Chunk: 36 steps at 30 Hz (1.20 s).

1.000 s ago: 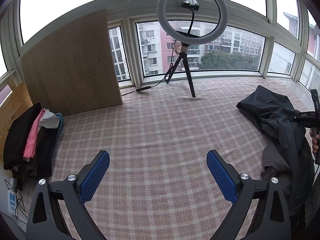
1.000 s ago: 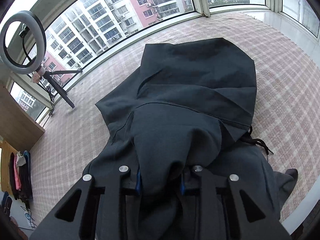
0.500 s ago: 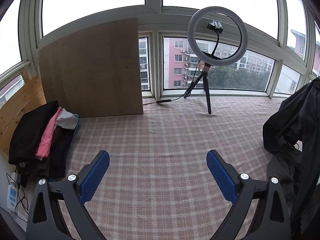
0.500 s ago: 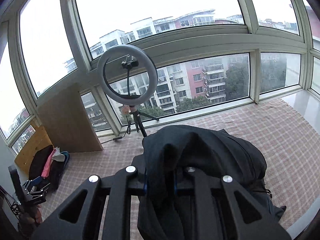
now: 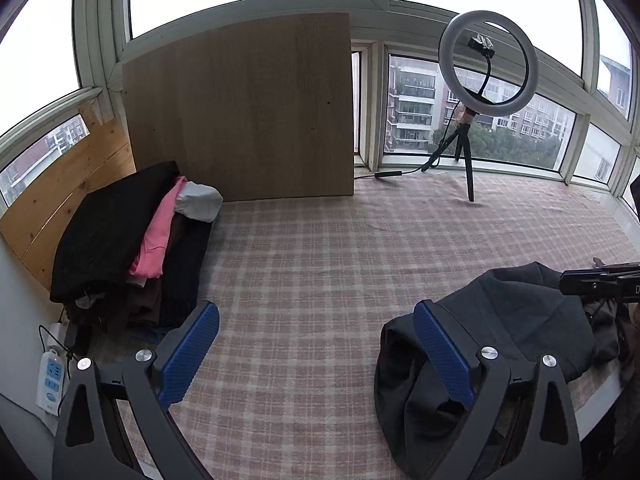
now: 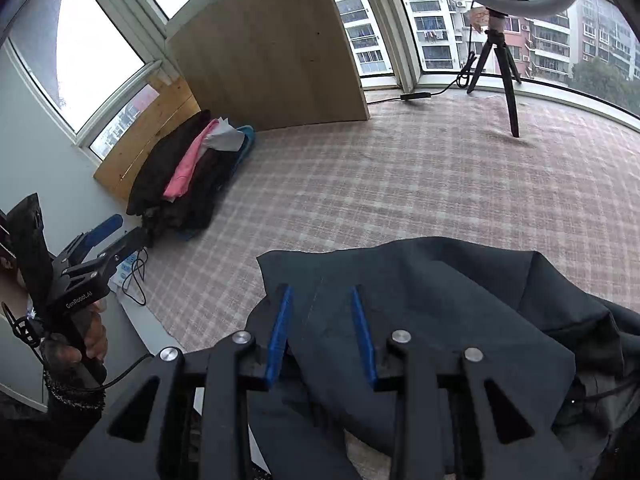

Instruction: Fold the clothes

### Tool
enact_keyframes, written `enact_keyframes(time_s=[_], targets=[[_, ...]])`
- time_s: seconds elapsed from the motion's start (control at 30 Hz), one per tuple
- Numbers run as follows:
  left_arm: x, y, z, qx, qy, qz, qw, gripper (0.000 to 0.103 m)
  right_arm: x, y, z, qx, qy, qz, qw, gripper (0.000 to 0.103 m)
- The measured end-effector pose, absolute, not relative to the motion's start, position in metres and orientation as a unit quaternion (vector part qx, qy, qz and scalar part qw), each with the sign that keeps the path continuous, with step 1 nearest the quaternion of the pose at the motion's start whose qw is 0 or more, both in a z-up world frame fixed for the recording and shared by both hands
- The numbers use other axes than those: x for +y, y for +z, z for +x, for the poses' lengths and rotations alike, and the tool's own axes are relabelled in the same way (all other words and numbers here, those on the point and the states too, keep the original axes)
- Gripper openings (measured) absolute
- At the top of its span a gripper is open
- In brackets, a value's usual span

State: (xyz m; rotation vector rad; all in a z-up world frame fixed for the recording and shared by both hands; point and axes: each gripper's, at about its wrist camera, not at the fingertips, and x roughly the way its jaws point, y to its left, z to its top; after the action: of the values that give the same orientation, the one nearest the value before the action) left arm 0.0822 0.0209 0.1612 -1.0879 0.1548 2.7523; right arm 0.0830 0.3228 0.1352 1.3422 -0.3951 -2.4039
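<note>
R gripper (image 6: 322, 332), lower centre of the right wrist view: blue pads (image 6: 279, 334) parted w/ a clear gap, nothing pinched, so open. Dark garment (image 6: 420, 308) lies crumpled under and ahead of it, filling the lower right of the frame; fabric sits below the gap but the pads aren't closed on it. In the left wrist view the same garment (image 5: 512, 320) is a heap at lower right, on the near edge of the plaid sheet (image 5: 340, 280), w/ the R gripper's black body poking in from the right edge above it.

L gripper (image 5: 316, 354), bottom of the left wrist view: pads (image 5: 188, 356) spread wide, nothing between them, open. Its right-hand finger overlaps the garment's left edge in frame; can't tell if it touches. In the right wrist view the L gripper (image 6: 100, 236) shows at mid left, held off the sheet's near-left edge, w/ the person's hand (image 6: 86, 344) on the handle at lower left.

Further out: stack of clothes (image 5: 132, 240) at mid left, black pieces w/ a pink one and a white one tucked in, well apart from the dark garment. Power strip (image 5: 50, 380) at lower left below the stack. Wooden board (image 5: 248, 112) stands upright behind the stack, upper centre. Ring light (image 5: 486, 70) on a small tripod stands on the sheet at upper right, before the windows (image 5: 500, 128).
</note>
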Motion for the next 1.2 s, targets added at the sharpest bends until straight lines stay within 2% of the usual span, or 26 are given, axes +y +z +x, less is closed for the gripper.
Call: enact_keyframes(time_s=[0.03, 0.1, 0.27, 0.37, 0.47, 0.53, 0.57, 0.6, 0.63, 0.87, 1.0, 1.07, 1.13, 1.2], targets=[[0.031, 0.157, 0.082, 0.058, 0.921, -0.369, 0.107, 0.098, 0.342, 0.131, 0.089, -0.156, -0.852, 0.475, 0.157, 0.034], [0.054, 0.148, 0.088, 0.073, 0.912, -0.376, 0.148, 0.098, 0.379, 0.122, 0.098, -0.156, -0.859, 0.480, 0.083, 0.047], [0.124, 0.119, 0.116, 0.137, 0.878, -0.378, 0.259, 0.097, 0.436, 0.084, 0.125, -0.200, -0.838, 0.507, -0.006, 0.049], [0.152, 0.112, 0.134, 0.177, 0.865, -0.365, 0.297, 0.097, 0.456, 0.058, 0.145, -0.233, -0.822, 0.518, -0.038, 0.056], [0.166, 0.111, 0.143, 0.199, 0.856, -0.356, 0.318, 0.097, 0.464, 0.034, 0.150, -0.277, -0.800, 0.531, -0.032, 0.056], [0.162, 0.115, 0.139, 0.196, 0.857, -0.358, 0.315, 0.097, 0.457, 0.030, 0.146, -0.286, -0.803, 0.523, 0.007, 0.055], [0.157, 0.116, 0.136, 0.192, 0.860, -0.359, 0.309, 0.097, 0.451, 0.030, 0.142, -0.287, -0.808, 0.514, 0.029, 0.041], [0.150, 0.118, 0.133, 0.186, 0.864, -0.361, 0.299, 0.097, 0.445, 0.033, 0.138, -0.285, -0.812, 0.507, 0.049, 0.011], [0.142, 0.120, 0.130, 0.181, 0.867, -0.362, 0.290, 0.097, 0.439, 0.039, 0.131, -0.277, -0.817, 0.503, 0.059, 0.005], [0.074, 0.128, 0.120, 0.123, 0.893, -0.374, 0.220, 0.097, 0.390, 0.140, 0.051, -0.226, -0.876, 0.406, 0.127, 0.004], [0.040, 0.129, 0.121, 0.088, 0.903, -0.377, 0.186, 0.097, 0.305, 0.208, -0.016, -0.166, -0.890, 0.376, 0.199, 0.004], [0.026, 0.128, 0.120, 0.070, 0.907, -0.379, 0.171, 0.097, 0.241, 0.226, -0.058, -0.131, -0.878, 0.389, 0.245, 0.004], [0.017, 0.124, 0.114, 0.052, 0.905, -0.389, 0.161, 0.097, 0.180, 0.226, -0.102, -0.099, -0.841, 0.450, 0.282, 0.008], [0.009, 0.121, 0.108, 0.034, 0.903, -0.400, 0.154, 0.097, 0.148, 0.223, -0.123, -0.087, -0.821, 0.494, 0.272, 0.009]])
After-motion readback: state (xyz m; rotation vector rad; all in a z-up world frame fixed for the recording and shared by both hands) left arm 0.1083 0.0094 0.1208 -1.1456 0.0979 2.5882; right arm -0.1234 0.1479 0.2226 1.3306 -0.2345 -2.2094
